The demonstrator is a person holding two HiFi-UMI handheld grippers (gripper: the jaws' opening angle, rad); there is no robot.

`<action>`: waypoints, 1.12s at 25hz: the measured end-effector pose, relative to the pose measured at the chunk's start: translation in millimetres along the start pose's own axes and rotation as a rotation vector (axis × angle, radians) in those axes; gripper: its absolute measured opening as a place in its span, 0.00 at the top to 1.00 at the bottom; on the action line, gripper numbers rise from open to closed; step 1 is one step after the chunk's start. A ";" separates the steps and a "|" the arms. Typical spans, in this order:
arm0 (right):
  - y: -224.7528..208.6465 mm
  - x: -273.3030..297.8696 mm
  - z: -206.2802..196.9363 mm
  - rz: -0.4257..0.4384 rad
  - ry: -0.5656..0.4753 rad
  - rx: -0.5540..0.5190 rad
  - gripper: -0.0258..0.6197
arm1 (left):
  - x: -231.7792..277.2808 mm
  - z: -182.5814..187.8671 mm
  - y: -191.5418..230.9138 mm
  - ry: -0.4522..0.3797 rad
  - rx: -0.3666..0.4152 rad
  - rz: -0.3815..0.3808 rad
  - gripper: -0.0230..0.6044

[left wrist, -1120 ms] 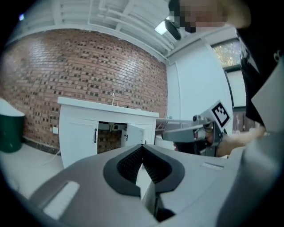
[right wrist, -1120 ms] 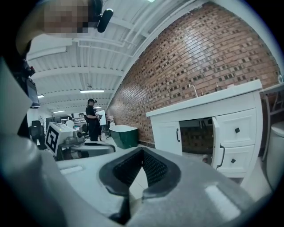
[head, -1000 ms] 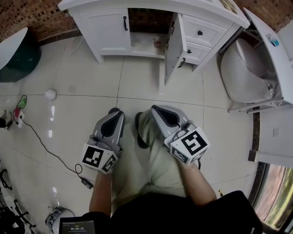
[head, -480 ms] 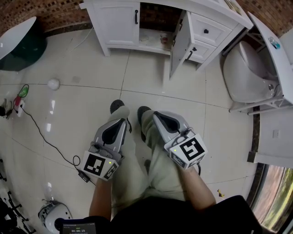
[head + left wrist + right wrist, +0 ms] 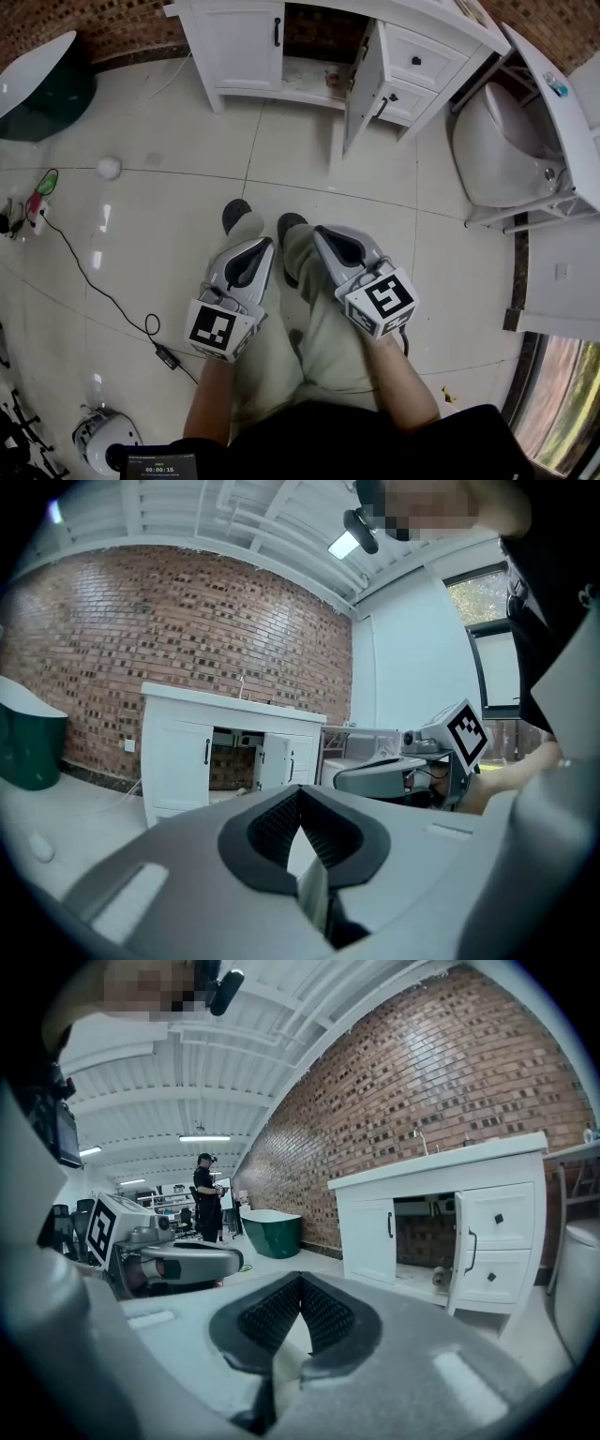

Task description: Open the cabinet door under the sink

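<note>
Cabinet door (image 5: 360, 86) under the sink stands swung out from the white vanity (image 5: 234, 56), well apart from both grippers. The left gripper (image 5: 255, 253) is clenched, its ribbed pads meeting at the tips with nothing between them. The right gripper (image 5: 328, 239) is clenched and empty in the same way. Both are held side by side over the person's legs, pointing toward the vanity, with the dark shoes (image 5: 236, 214) just beyond their tips.

A black cable (image 5: 94, 291) trails across the pale tiled floor (image 5: 187, 187) to the left, and a small white ball (image 5: 109, 168) lies near it.

In the right gripper view the open door (image 5: 466, 1251) hangs beside two drawers (image 5: 497, 1246), and a small object (image 5: 439, 1279) sits on the cabinet floor inside. The vanity's other door (image 5: 248, 42) is closed. A green tub (image 5: 37, 84) stands at far left against the brick wall (image 5: 450, 1072).
</note>
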State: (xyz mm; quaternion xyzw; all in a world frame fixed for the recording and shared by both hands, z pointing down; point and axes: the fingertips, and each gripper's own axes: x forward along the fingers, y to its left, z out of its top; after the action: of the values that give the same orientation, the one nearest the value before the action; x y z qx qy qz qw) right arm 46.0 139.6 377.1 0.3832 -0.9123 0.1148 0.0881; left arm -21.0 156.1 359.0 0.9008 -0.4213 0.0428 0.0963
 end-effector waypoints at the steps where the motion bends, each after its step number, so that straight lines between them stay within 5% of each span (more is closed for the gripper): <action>1: -2.2 -1.4 -0.4 -0.002 0.001 0.002 0.97 | 2.3 0.0 -1.2 0.003 0.002 -0.003 0.94; 28: -28.8 -19.3 -4.3 -0.042 0.005 -0.001 0.97 | 26.4 -0.7 -10.8 0.030 0.012 -0.024 0.94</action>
State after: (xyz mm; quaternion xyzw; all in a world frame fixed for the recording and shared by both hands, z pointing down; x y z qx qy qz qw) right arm 80.3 134.4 380.5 0.4020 -0.9038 0.1134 0.0932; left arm 4.2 143.2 362.4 0.9056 -0.4086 0.0575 0.0978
